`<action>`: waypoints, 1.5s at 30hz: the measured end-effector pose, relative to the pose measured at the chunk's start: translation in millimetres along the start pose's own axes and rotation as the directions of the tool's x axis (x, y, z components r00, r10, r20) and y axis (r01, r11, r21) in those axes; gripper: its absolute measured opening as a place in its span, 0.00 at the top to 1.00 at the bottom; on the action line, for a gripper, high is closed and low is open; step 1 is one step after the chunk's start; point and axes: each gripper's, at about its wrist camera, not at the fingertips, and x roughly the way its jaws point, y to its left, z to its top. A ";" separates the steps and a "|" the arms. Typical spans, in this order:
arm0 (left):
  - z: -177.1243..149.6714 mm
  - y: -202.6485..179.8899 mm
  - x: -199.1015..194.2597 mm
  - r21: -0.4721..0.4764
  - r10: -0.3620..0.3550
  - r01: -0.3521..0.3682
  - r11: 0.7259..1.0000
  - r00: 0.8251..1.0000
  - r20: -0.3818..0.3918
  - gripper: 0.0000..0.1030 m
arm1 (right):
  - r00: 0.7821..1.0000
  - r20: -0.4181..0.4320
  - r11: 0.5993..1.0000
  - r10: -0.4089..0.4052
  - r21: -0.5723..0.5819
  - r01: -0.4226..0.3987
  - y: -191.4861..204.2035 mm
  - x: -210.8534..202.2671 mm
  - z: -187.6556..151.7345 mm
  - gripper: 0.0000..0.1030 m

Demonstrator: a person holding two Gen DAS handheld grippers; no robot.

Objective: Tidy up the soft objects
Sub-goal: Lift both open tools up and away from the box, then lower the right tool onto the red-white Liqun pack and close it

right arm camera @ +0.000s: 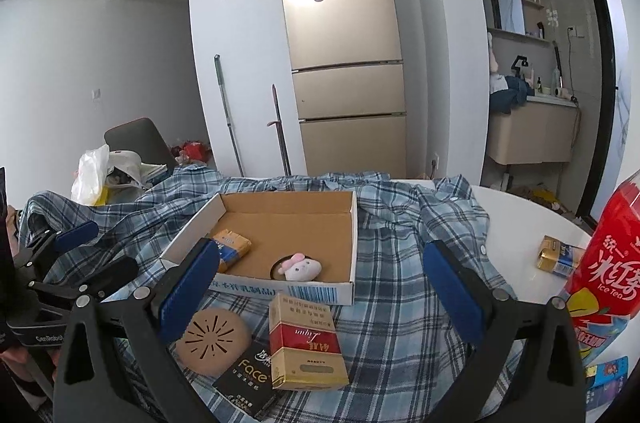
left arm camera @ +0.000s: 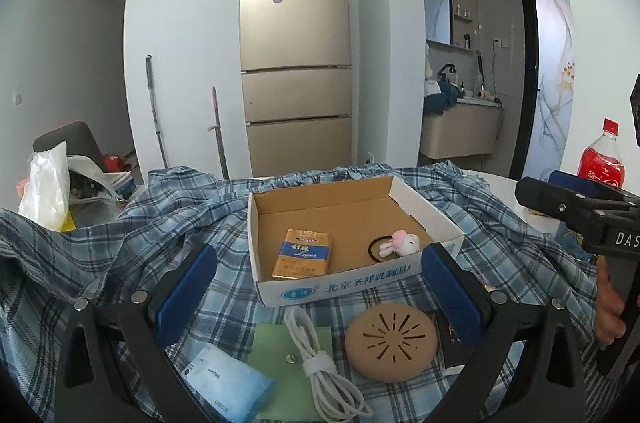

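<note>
**Both grippers spread, soft items waiting in front of the box**

I had the left gripper released, its blue pads wide apart and holding nothing; the right gripper was likewise spread and empty.

The cardboard box sat on the plaid cloth and already held a plush bunny hair tie beside an orange-and-blue pack.

Just in front of the box lay the tissue packet, the coiled white cable and a round tan perforated disc.

I judged the tissue packet light, squashy and slick in its film, best pinched across its short width at mid-body. Its long axis ran diagonally, its far end angled toward the box's left corner. The cable looked limp; its strapped middle seemed the only firm hold, with the long axis pointing roughly at the box.
</note>
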 end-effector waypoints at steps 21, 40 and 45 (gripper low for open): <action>1.2 17.3 4.0 -0.095 -0.032 0.029 0.995 0.999 -0.031 0.00 | 0.930 -0.344 0.981 0.129 0.183 -0.068 -28.0 58.8 -24.1 0.13; 1.0 16.8 4.6 -0.101 -0.062 0.057 0.993 0.997 -0.043 0.00 | 0.803 -0.520 0.936 0.291 0.329 -0.126 -37.5 100.0 -55.4 0.35; 0.9 17.0 4.3 -0.103 -0.059 0.054 0.993 0.997 -0.043 0.00 | 0.820 -0.510 0.951 0.259 0.282 -0.125 -32.1 92.7 -50.2 0.44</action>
